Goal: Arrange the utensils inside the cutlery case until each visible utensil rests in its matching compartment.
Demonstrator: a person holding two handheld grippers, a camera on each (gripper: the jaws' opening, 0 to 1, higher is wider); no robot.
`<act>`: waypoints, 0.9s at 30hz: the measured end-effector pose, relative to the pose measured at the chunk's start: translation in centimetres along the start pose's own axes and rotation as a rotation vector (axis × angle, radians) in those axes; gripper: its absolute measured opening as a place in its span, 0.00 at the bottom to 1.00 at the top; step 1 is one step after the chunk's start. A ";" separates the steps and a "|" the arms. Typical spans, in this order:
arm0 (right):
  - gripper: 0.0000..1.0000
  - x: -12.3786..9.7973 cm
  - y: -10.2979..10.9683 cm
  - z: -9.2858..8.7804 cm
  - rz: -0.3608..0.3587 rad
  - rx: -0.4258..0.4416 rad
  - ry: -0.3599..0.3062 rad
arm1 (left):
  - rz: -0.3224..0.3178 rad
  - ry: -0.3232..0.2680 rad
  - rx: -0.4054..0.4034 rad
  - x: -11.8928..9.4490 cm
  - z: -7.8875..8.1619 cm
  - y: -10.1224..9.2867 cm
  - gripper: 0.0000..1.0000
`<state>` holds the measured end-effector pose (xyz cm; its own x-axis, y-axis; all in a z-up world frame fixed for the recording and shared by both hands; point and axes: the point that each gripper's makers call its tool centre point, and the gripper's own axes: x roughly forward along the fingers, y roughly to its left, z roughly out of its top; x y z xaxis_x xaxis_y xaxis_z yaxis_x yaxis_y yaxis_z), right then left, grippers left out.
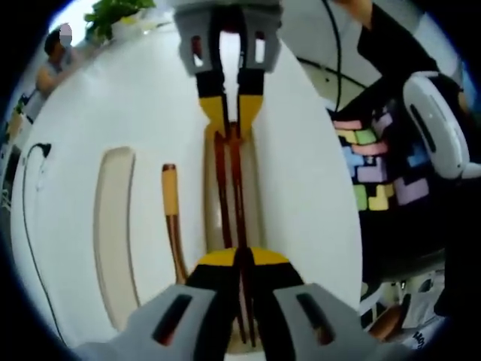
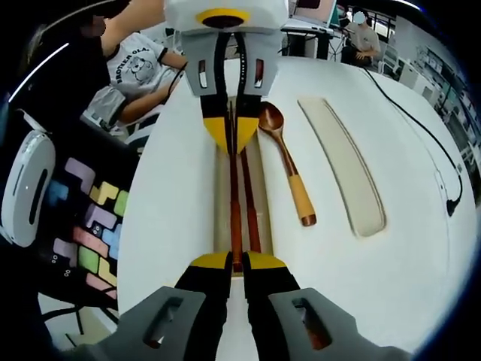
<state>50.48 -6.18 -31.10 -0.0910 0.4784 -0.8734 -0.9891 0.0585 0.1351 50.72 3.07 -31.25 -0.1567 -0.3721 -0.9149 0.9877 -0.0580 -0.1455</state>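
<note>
— Chopsticks (image 2: 242, 199) first: where do they lie?

— Along the middle slot of the white cutlery case (image 2: 180, 180), a dark reddish-brown pair, slim and glossy. Their long axis runs straight from one hand-held gripper to the other. The right hand-held gripper (image 2: 240, 263) is clenched on one end; the left hand-held gripper (image 1: 242, 259) is clenched on the opposite end, each facing the other down the slot.

— And the spoon?

— The wooden spoon (image 2: 288, 162) lies on the case's flat top between the middle slot and the broad slot (image 2: 347, 169), not in any recess. Rounded brown bowl, handle paler toward its tip, roughly parallel to the chopsticks. In the right gripper view it sits to the right of the jaws.

— Which gripper is nearer it?

— Hard to judge; both sit just beside it. The case looks smooth, matt plastic; the counter beneath cannot be made out.
</note>
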 end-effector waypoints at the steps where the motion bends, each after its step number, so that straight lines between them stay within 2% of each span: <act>1: 0.05 0.0 0.0 0.0 -0.002 0.002 0.000 | -0.002 0.001 0.000 0.0 0.0 0.0 0.04; 9: 0.06 -0.2 0.1 -0.1 -0.006 -0.002 -0.002 | -0.027 -0.008 0.001 0.2 0.1 -0.6 0.04; 17: 0.06 -0.3 0.1 0.2 -0.009 -0.013 -0.011 | -0.021 -0.042 -0.012 0.0 0.5 -0.5 0.05; 27: 0.06 -0.6 0.0 0.4 -0.024 -0.019 -0.014 | 0.001 -0.054 -0.003 -0.4 0.6 -0.4 0.05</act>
<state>50.56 -6.15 -30.40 -0.0660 0.4897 -0.8694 -0.9930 0.0533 0.1054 50.37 2.69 -30.60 -0.1555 -0.4216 -0.8934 0.9878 -0.0553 -0.1459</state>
